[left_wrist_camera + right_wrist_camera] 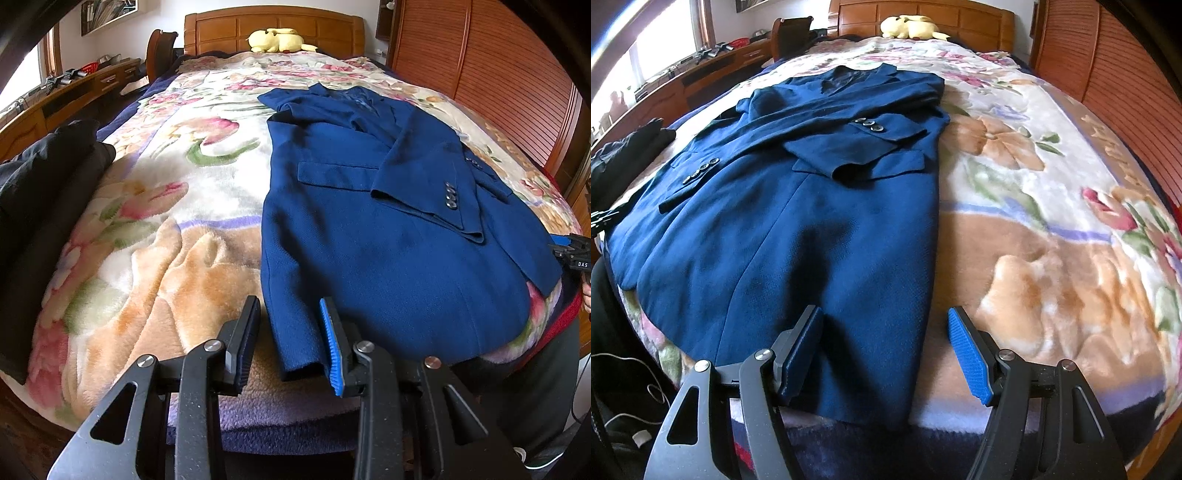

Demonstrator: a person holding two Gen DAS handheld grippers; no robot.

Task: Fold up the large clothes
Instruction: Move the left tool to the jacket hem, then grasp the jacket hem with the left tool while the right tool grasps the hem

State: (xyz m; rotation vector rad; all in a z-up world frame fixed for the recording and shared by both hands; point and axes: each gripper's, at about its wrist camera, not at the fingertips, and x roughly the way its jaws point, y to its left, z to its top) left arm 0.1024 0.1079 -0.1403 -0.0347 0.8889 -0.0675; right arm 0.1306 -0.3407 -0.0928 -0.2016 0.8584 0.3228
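While the big dark blue wool coat [388,229] lies long on the flowery fuzzy blanket [155,236], collar far and hem near, the left claw [291,339] and right claw [886,350], both spread and holding nothing, wait at its two near corners.

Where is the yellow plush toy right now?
In both wrist views the yellow plush toy lies at the far end of the bed, against the wooden headboard, beyond the blue coat's collar.
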